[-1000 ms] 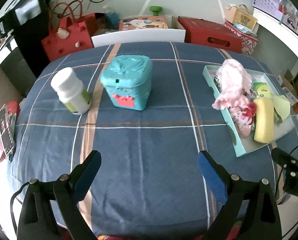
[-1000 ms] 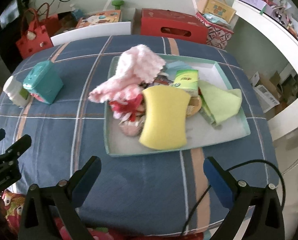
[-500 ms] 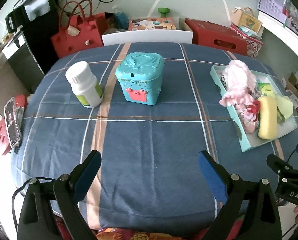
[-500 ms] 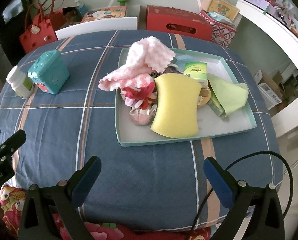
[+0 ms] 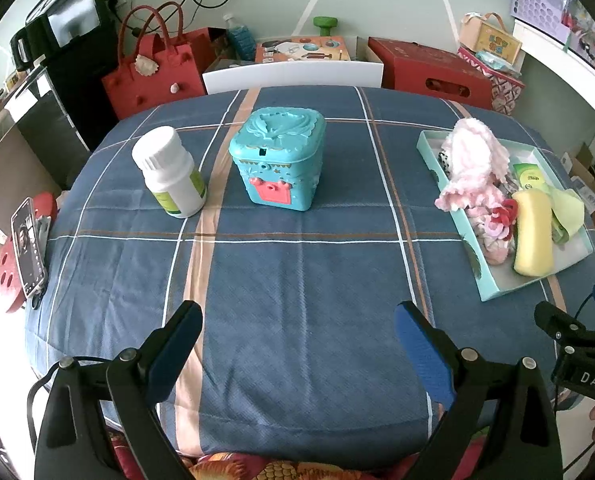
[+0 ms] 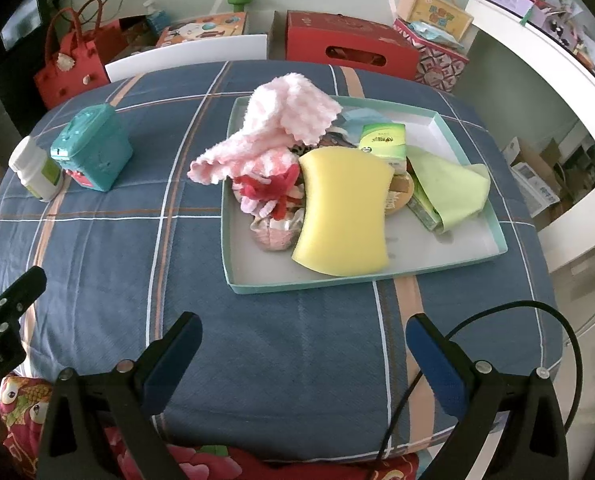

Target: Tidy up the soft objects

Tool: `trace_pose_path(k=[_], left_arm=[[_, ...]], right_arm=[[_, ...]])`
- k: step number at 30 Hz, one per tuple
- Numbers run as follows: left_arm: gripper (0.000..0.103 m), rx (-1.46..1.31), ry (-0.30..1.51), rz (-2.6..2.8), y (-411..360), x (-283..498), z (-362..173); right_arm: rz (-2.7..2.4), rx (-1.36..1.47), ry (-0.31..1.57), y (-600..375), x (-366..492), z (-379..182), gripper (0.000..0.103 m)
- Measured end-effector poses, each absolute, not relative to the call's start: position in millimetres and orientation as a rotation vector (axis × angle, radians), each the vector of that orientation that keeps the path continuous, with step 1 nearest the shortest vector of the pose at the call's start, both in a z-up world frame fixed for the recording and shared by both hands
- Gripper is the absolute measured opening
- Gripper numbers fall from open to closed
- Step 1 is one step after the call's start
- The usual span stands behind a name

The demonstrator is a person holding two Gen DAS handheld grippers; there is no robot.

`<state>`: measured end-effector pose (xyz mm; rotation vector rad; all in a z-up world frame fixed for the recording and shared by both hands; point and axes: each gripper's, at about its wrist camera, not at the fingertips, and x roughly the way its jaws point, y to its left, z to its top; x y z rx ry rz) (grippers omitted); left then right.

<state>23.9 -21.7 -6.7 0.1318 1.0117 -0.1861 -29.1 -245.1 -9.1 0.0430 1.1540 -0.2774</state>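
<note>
At the bottom of the right wrist view, my right gripper [image 6: 303, 344] hangs with jaws spread wide, holding nothing, above the blue plaid tablecloth [image 6: 289, 340]. My left gripper [image 5: 297, 332] is equally wide and empty. Mid-frame, the teal tray [image 6: 449, 266] holds a yellow sponge [image 6: 343, 210], pink cloth [image 6: 281, 120] and green cloth [image 6: 451, 186].

On the blue tablecloth [image 6: 281, 352]: one teal tray [image 6: 377, 278], one teal box [image 5: 276, 158], one white bottle [image 5: 169, 174]. In the tray: one yellow sponge [image 6: 343, 210], one pink cloth [image 6: 273, 130], one green cloth [image 6: 451, 188].
</note>
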Motion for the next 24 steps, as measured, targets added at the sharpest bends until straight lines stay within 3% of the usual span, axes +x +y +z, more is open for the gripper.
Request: trace_pose_path(k=[24], left_arm=[[0.097,0.143,1.026,-0.184,-22.0,23.8,-10.2]], right_arm=[[-0.284,0.038,1.169,-246.7,-28.5,-11.8,0.103]])
